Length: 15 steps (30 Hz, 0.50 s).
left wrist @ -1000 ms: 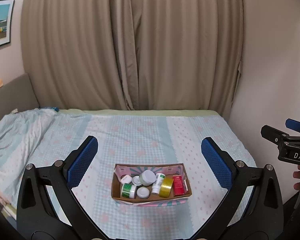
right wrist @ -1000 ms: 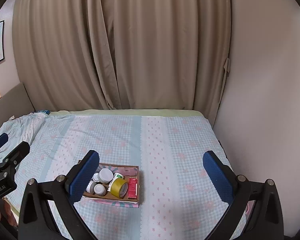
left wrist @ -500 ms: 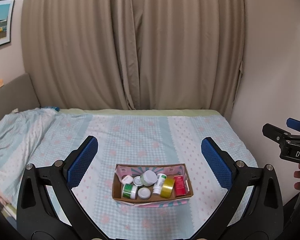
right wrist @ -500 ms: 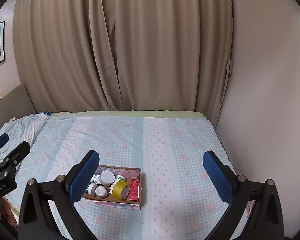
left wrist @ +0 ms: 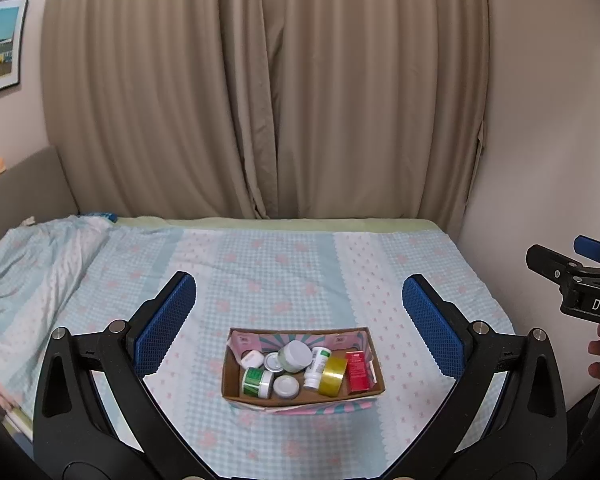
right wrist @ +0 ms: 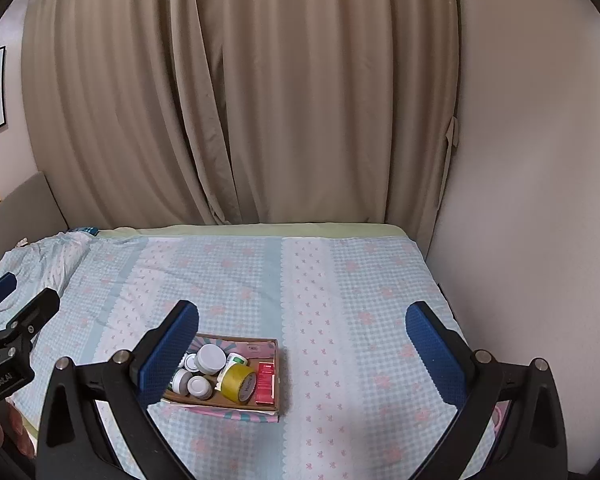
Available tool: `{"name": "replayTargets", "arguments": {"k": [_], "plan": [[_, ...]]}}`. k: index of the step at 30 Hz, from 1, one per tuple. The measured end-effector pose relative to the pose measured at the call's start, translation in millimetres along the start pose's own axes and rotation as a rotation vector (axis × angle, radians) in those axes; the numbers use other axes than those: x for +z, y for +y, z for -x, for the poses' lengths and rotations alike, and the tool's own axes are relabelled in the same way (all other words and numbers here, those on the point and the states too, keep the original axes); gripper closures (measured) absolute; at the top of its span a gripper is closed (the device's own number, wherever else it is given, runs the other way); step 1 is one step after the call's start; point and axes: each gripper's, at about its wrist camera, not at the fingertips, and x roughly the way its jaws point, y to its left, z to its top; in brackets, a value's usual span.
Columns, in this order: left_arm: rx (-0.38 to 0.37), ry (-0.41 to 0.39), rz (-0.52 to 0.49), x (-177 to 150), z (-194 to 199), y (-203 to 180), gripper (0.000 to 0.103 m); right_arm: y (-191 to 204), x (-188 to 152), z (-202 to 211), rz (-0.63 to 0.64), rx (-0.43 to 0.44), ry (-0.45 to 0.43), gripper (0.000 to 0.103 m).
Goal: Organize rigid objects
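Observation:
A shallow cardboard box (left wrist: 300,398) (right wrist: 278,368) rests on the bed near its front edge. Inside lie several small jars, a white bottle (left wrist: 318,366), a yellow tape roll (left wrist: 333,371) (right wrist: 239,383) and a red carton (left wrist: 358,366) (right wrist: 266,383). My left gripper (left wrist: 299,322) hovers open above and in front of the box, nothing between its blue pads. My right gripper (right wrist: 302,346) is open too, with the box just inside its left finger (right wrist: 168,354). Each gripper shows at the edge of the other's view.
The bed (left wrist: 260,264) carries a blue checked sheet with pink flowers, and a rumpled quilt (left wrist: 28,264) lies at its left. Beige curtains (left wrist: 268,92) hang behind, a plain wall (right wrist: 540,160) stands close on the right, and a grey headboard (left wrist: 24,184) is on the left.
Both grippers have tilted or risen slightly, so the box sits a little lower in both views. Both remain open and nothing in the box has moved.

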Motion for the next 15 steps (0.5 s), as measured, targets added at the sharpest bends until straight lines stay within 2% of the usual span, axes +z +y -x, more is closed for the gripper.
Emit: {"name": "replayTargets", "arguments": {"k": [15], "plan": [[-0.006, 0.014, -0.005, 1.8, -0.4, 6.4, 0.000, -0.2, 1.6, 0.8, -0.008, -0.002, -0.001, 0.000]]}}
